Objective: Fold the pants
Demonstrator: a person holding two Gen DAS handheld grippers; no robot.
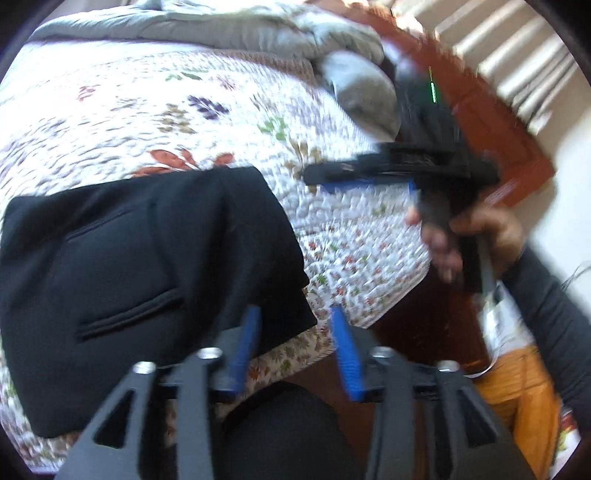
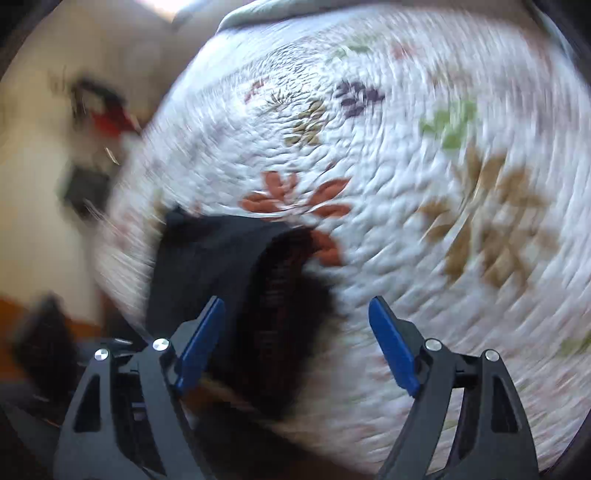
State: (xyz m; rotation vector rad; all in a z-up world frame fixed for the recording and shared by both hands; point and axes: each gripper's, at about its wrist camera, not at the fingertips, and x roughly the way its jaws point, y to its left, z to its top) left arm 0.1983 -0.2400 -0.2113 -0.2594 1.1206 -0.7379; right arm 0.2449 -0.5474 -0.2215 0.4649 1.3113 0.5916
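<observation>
Black pants [image 1: 140, 277] lie folded in a compact stack on the floral quilt [image 1: 155, 110], a slit pocket facing up. My left gripper [image 1: 295, 314] is open and empty, hovering at the stack's right corner near the bed's edge. The right gripper [image 1: 369, 184] shows in the left wrist view, held in a hand above the quilt to the right of the pants, blurred by motion. In the right wrist view the right gripper [image 2: 297, 306] is open and empty, with the pants [image 2: 236, 266] just beyond its left finger [image 2: 201, 339].
A grey blanket [image 1: 229, 26] is bunched along the far side of the bed. A brown wooden frame [image 1: 491, 122] runs along the right. An orange bag [image 1: 517, 398] sits on the floor at the lower right. My dark-clothed knee [image 1: 288, 435] is below the gripper.
</observation>
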